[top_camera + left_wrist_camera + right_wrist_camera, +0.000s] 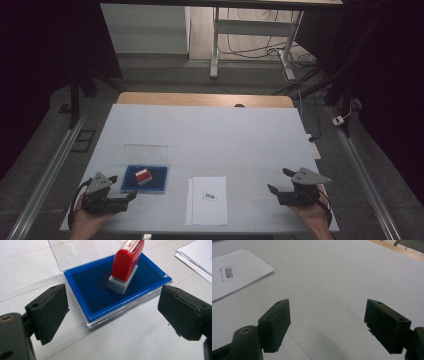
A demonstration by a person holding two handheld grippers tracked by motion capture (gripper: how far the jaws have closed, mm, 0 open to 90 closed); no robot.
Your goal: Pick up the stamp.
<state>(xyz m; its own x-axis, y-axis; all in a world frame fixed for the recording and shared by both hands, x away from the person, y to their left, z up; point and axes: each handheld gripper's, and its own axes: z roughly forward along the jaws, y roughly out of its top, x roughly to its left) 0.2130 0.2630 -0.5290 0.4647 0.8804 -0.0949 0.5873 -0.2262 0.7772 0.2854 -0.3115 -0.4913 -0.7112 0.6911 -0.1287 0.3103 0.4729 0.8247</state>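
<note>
Red stamp (127, 261) stood grey base down on the blue ink pad (100, 290), leaning, top tipped away from left gripper (112, 312); pad's long axis ran w/ the counter (240, 135) front edge. Left gripper jaws apart, just short of pad. Right gripper (327, 325) jaws apart, nothing between, paper sheet (239, 275) nearby.

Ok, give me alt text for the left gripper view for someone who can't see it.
A red stamp stands on its grey base in an open blue ink pad case on a white table. The left claw is open, its black jaws either side of the case's near edge, not touching.
</note>
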